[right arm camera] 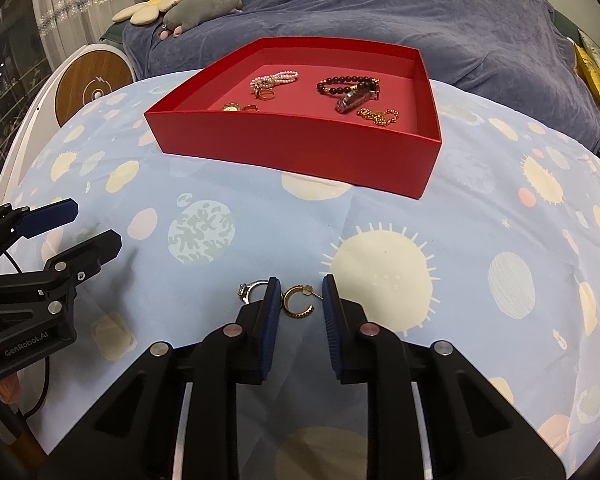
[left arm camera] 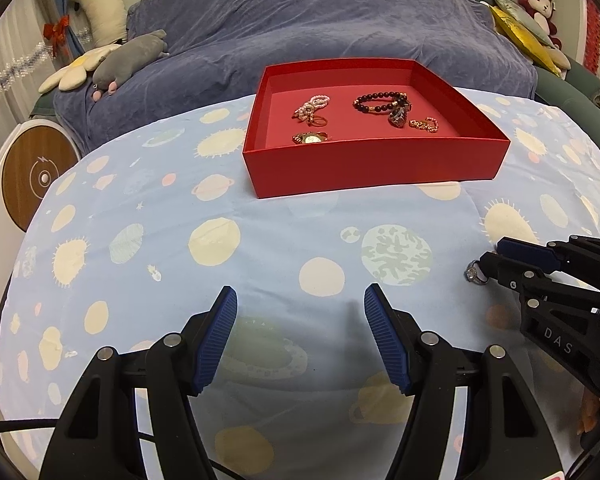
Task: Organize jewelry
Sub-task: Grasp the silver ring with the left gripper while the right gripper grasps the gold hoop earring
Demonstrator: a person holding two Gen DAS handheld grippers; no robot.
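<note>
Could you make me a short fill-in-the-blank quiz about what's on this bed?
1. The box holding the jewelry is coloured ____.
2. Between the right gripper's jaws lies a gold ____.
3. The silver ring lies outside those jaws, on the ____ sheet.
4. The left gripper has ____ between its jaws.

Missing words: red; earring; planet-patterned; nothing

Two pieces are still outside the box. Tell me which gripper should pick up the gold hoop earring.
Right gripper: the gold hoop earring lies between its fingers. Left gripper has only cloth.
</note>
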